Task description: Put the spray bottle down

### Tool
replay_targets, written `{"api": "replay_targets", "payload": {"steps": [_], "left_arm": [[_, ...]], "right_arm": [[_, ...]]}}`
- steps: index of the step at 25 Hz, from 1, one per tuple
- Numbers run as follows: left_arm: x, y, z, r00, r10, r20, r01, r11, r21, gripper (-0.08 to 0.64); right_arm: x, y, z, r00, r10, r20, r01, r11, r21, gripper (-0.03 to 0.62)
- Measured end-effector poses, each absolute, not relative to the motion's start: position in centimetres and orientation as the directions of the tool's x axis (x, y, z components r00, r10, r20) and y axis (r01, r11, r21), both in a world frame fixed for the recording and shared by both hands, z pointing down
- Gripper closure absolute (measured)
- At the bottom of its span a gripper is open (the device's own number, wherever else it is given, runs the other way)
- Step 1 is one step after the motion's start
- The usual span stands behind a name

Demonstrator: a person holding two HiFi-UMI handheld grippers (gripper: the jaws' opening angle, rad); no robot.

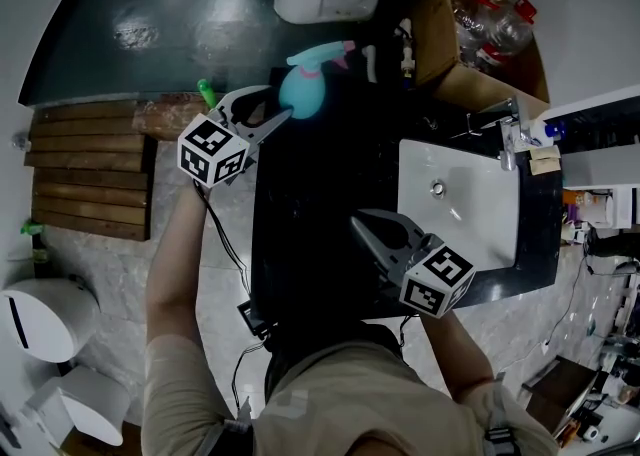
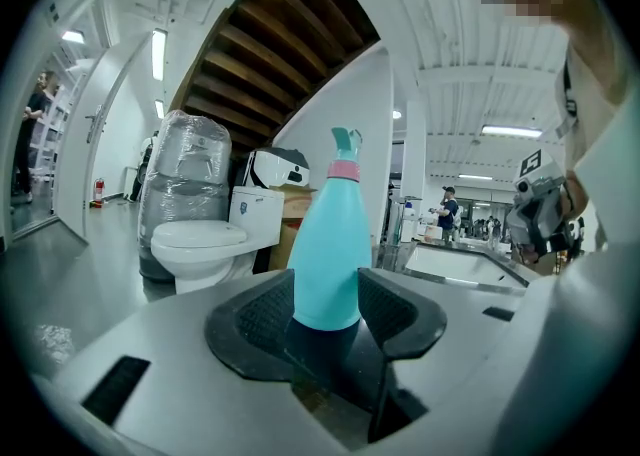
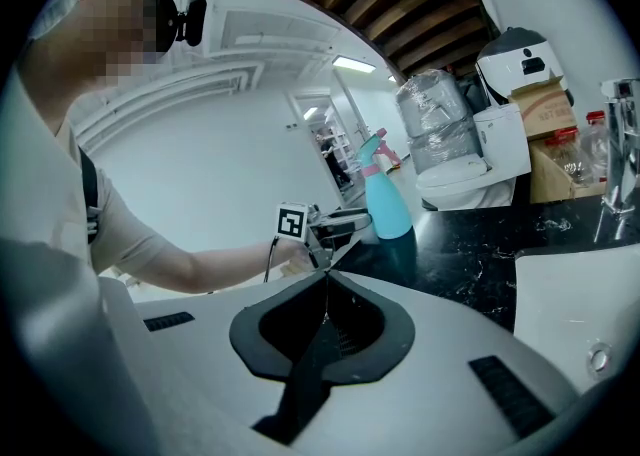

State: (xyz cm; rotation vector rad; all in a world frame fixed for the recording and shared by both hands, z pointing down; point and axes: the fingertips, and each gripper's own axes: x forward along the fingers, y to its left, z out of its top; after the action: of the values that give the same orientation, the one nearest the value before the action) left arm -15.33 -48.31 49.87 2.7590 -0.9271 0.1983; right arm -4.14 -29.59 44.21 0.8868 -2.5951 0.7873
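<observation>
Left claw (image 2: pixel 326 309): jaws clamped on the lower body of the spray bottle (image 2: pixel 328 244), one dark pad on each side.
Right claw (image 3: pixel 325 277): jaws pressed together with nothing between them, held over the near edge of the table (image 3: pixel 470 244), beside the sink (image 1: pixel 470 204).
Spray bottle: plain turquoise body, pink collar, turquoise trigger head. It is upright, its base on the glossy black table at the far left corner, with its reflection below.
Behind the table: white toilet (image 2: pixel 195 239); open cardboard box (image 1: pixel 440 39) holding clear plastic bottles (image 1: pixel 495 29) with red caps.
Writing: black-and-white square markers on the left claw's cube (image 1: pixel 212 152); print on the small bottles (image 1: pixel 590 206) past the sink is too small to read.
</observation>
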Motion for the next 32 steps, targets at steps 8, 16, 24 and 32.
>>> {"api": "replay_targets", "payload": {"steps": [8, 16, 24, 32], "left_arm": [[-15.4, -48.8, 50.2, 0.787, -0.585, 0.198, -0.616, -0.766, 0.186, 0.357], [-15.2, -49.5, 50.3, 0.768, -0.607, 0.205, -0.640, -0.745, 0.191, 0.358], [-15.3, -49.6, 50.2, 0.753, -0.624, 0.209, -0.657, -0.726, 0.202, 0.357], [-16.3, -48.7, 49.5, 0.737, -0.646, 0.199, -0.676, -0.700, 0.230, 0.357]], "right_arm": [[-3.8, -29.6, 44.3, -0.757, -0.486, 0.436, -0.647, 0.650, -0.398, 0.571], [-3.6, -29.6, 44.2, -0.754, -0.494, 0.434, -0.652, 0.643, -0.401, 0.571], [-3.1, -29.6, 44.0, -0.751, -0.505, 0.425, -0.657, 0.631, -0.412, 0.571], [-2.5, -29.3, 43.6, -0.754, -0.513, 0.410, -0.655, 0.636, -0.408, 0.571]]}}
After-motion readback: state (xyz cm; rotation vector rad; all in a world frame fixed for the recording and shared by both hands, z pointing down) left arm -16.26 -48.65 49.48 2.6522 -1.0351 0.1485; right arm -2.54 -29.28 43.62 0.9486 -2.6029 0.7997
